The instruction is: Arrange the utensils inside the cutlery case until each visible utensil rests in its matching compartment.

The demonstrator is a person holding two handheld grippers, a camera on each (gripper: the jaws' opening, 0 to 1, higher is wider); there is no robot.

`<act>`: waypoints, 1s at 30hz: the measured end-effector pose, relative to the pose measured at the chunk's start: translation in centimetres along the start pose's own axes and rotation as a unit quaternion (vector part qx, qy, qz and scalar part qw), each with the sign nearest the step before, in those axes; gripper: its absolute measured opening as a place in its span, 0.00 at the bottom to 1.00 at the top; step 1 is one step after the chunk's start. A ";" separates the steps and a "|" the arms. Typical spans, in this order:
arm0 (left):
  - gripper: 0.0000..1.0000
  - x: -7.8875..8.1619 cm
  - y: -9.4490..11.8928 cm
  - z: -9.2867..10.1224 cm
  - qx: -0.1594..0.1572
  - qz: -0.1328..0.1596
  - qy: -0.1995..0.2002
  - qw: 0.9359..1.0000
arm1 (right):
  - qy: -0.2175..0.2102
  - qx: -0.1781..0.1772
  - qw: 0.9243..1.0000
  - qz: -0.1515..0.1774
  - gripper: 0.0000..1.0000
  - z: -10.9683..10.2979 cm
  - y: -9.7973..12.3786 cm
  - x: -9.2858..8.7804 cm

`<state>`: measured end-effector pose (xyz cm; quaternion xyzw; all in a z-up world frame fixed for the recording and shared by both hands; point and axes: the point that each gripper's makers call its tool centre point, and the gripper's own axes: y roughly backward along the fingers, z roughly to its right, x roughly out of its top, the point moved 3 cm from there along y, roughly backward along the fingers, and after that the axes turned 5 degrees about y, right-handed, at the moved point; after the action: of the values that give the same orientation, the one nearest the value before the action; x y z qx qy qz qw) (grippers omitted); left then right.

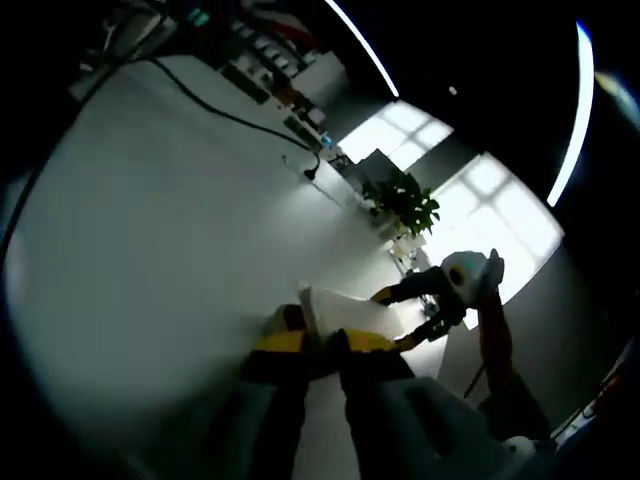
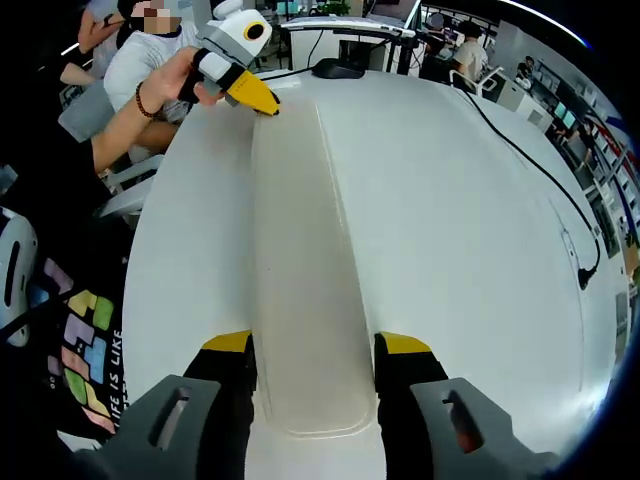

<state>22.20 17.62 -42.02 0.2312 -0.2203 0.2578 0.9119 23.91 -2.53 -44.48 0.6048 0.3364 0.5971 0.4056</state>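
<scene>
Straddled by the right hand-held gripper, jaws apart, the clear cutlery case lies on the white surface. At its far end the left hand-held gripper pinches the rim; I'd lift both ends level.

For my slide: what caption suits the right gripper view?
Two yellow-tipped grippers flank a long translucent plastic case on a white table.

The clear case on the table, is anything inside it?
Nothing seen inside the clear case: only the white table shows through it. The right gripper straddles its near end; the left gripper covers its far end, so that bit is hidden.
</scene>
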 end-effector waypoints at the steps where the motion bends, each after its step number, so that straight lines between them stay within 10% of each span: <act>1: 0.11 0.0 0.0 -0.1 0.002 0.000 -0.002 1.000 | 0.000 0.000 1.000 0.000 0.48 0.0 0.0 0.0; 30: 0.02 0.2 1.0 -0.7 0.070 -0.003 -0.099 0.993 | -0.003 -0.002 1.000 -0.006 0.47 -0.1 0.0 -0.1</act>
<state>22.01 18.86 -42.15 0.3190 -0.2901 0.2456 0.8682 23.82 -2.60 -44.53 0.6037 0.3375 0.5939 0.4110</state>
